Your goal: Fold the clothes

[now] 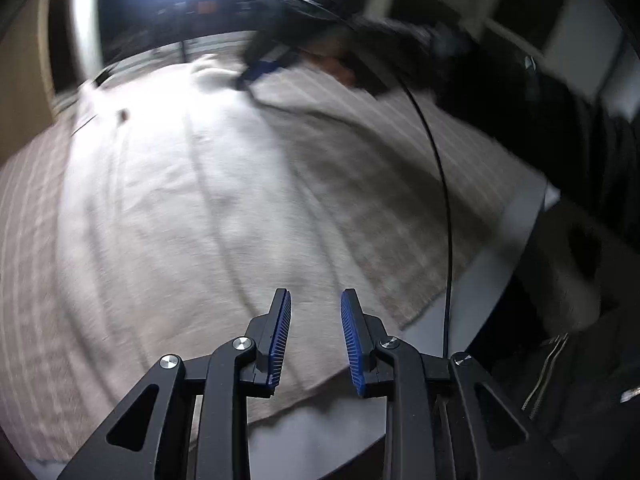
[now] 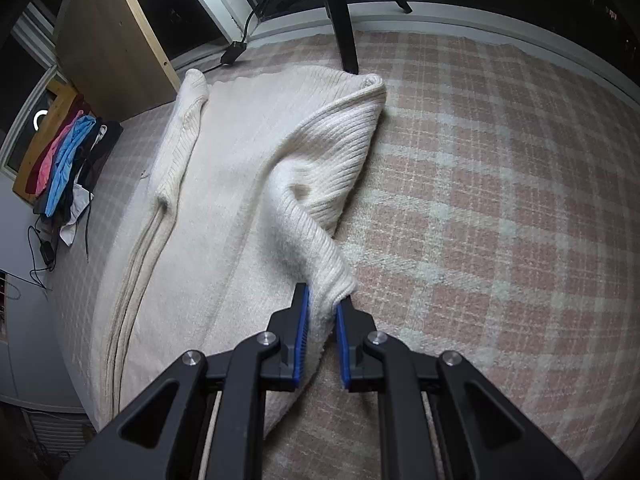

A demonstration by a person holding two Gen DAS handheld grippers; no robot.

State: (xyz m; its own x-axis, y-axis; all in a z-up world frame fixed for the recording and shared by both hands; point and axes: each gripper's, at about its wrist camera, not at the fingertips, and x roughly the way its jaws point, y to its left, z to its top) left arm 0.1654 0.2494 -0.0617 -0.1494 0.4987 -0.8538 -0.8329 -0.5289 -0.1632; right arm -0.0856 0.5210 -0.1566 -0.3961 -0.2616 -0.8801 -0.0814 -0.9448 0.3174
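Observation:
A cream ribbed knit sweater (image 2: 224, 184) lies spread on a pink and white plaid blanket (image 2: 480, 200). My right gripper (image 2: 322, 308) is shut on a sleeve (image 2: 316, 240) of the sweater and holds it lifted and folded over the body. In the left wrist view the sweater (image 1: 192, 184) is blurred and brightly lit. My left gripper (image 1: 316, 336) is open and empty, above the sweater's near edge. The right gripper (image 1: 256, 68) shows far off in that view, blurred.
A pile of coloured clothes (image 2: 68, 160) lies at the left by a wooden board (image 2: 108, 36). A black stand leg (image 2: 344, 20) rests at the blanket's far edge. A black cable (image 1: 444, 200) hangs at the right. Grey table edge (image 1: 488, 264) lies beyond the blanket.

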